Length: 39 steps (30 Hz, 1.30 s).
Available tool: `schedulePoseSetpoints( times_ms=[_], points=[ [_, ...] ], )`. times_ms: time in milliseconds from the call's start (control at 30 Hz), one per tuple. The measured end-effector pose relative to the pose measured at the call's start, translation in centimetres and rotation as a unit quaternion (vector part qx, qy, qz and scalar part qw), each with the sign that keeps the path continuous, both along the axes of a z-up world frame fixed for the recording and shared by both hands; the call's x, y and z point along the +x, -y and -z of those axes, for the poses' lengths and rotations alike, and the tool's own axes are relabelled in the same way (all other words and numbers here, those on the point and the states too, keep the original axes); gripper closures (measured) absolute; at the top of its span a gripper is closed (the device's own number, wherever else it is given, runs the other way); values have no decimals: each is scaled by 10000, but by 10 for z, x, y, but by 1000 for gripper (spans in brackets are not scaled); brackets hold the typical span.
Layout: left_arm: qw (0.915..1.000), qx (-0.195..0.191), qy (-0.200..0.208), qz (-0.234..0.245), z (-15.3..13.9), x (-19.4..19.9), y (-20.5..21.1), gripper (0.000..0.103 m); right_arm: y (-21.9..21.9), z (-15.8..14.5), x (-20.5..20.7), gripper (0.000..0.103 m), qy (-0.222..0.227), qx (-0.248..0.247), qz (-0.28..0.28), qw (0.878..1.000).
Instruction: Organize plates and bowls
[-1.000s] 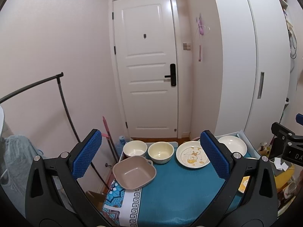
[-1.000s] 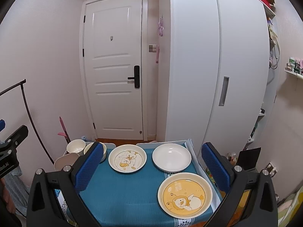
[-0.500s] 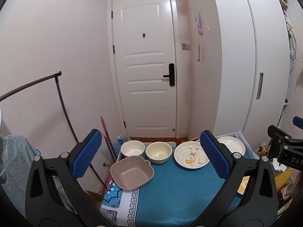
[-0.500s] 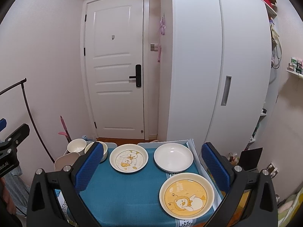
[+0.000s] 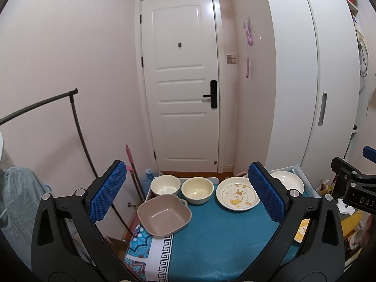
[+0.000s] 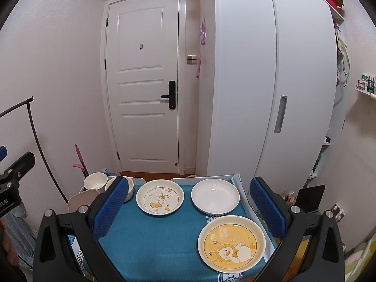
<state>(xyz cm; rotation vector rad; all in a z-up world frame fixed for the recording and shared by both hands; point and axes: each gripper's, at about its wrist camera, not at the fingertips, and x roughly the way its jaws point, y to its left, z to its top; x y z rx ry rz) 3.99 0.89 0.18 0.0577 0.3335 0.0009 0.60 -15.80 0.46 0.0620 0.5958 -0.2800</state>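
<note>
The duck plate (image 6: pixel 159 199) lies flat at mid-rear of the teal-covered counter (image 6: pixel 155 242). The white plate (image 6: pixel 215 198) sits just to its right; the yellow bear plate (image 6: pixel 231 243) lies nearer the camera than the white one. Left of the duck plate stand a cream bowl (image 5: pixel 197 189), a white bowl (image 5: pixel 165 185) and a square beige bowl (image 5: pixel 163 215). Left tool (image 5: pixel 185 192) and right tool (image 6: pixel 188 208) hover, spread wide, empty. A door (image 6: pixel 143 82) stands beyond the counter.
</note>
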Motion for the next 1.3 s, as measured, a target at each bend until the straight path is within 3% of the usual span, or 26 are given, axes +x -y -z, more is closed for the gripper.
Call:
schedulePoseSetpoints(
  times_ms=[800,1300],
  points=[
    [10000,36,-27,-2,-2,-3,-3,0,-4,-1,-6,0,43,20,-66,10000],
    [9990,98,-343,266,12,42,2,0,19,16,9,0,-107,257,55,9996]
  ],
)
